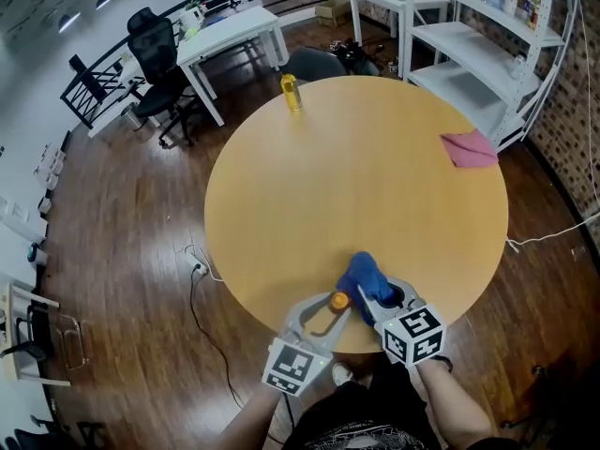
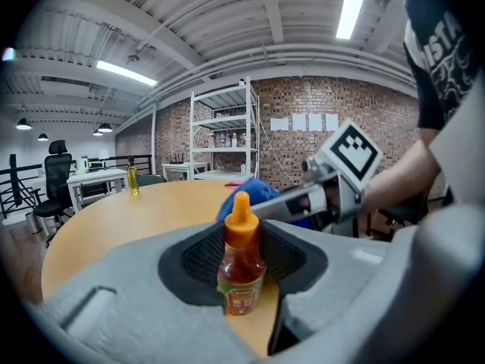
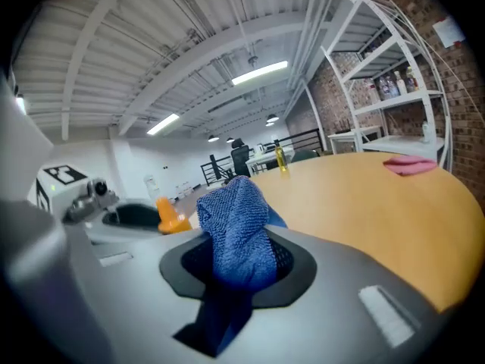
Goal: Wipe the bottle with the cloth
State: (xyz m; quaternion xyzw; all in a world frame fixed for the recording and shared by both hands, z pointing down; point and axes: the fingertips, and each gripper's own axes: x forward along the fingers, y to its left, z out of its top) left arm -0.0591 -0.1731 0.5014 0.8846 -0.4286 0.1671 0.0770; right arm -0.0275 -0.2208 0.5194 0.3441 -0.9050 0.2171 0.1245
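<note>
Both things the job needs are in hand, so the fetching part looks done and what remains is the wiping itself. The left gripper (image 1: 330, 309) is closed on the bottle (image 2: 242, 268). Its jaws stand fairly wide, with the dark pads pressed to either side of the amber body. The bottle is upright, its orange cap rising clear above the jaws, and its base seems to be at or just over the table (image 1: 375, 176) near the person's edge. The right gripper (image 1: 382, 300) is clamped on the cloth (image 3: 239, 233), a blue bunch that sticks up and forward past the jaws with a tail hanging beneath them. From the head view the cloth sits just beside the cap, on its right and slightly beyond it. From the right gripper view a thin gap shows between the cloth and the cap, so I judge them close but not yet touching. No view shows whether any of the bottle has been wiped; the label side and neck look dry and unmarked either way. The next move would be to bring the cloth left onto the cap or shoulder and rub down the body. The parts under the left pads cannot be reached without a regrip. Far across the table stand a yellow bottle (image 1: 292, 92) and a pink cloth (image 1: 469, 148), well apart from both grippers and, as far as I can judge, not part of this.
</note>
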